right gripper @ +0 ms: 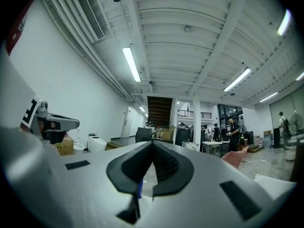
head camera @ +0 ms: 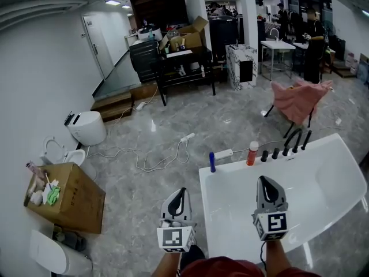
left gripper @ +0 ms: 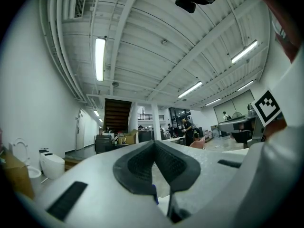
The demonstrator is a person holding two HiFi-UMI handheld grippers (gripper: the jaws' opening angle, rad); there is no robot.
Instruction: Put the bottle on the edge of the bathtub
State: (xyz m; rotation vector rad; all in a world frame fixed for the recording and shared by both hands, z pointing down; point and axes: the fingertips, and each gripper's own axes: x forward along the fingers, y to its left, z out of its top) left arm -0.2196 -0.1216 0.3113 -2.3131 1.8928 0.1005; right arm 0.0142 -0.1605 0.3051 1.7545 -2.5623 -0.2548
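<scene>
A white bathtub [head camera: 323, 154] fills the lower right of the head view. On its far rim stand a slim blue bottle [head camera: 212, 161] at the left corner and an orange bottle with a white cap [head camera: 252, 153] further right. My left gripper [head camera: 180, 194] is shut and empty, held over the floor just left of the tub. My right gripper [head camera: 265, 181] is shut and empty above the tub's basin. In the left gripper view the left gripper [left gripper: 153, 144] has its jaws closed, with a sliver of the blue bottle [left gripper: 155, 194] below them. The right gripper [right gripper: 152, 143] looks the same, with the blue bottle [right gripper: 139, 189] showing below.
Several small black items and a black faucet [head camera: 294, 140] line the tub's far rim. A cardboard box [head camera: 69, 198] and a white toilet [head camera: 86, 127] stand at the left. Cables and a power strip [head camera: 187, 137] lie on the floor. A pink cloth drapes a chair [head camera: 300, 100].
</scene>
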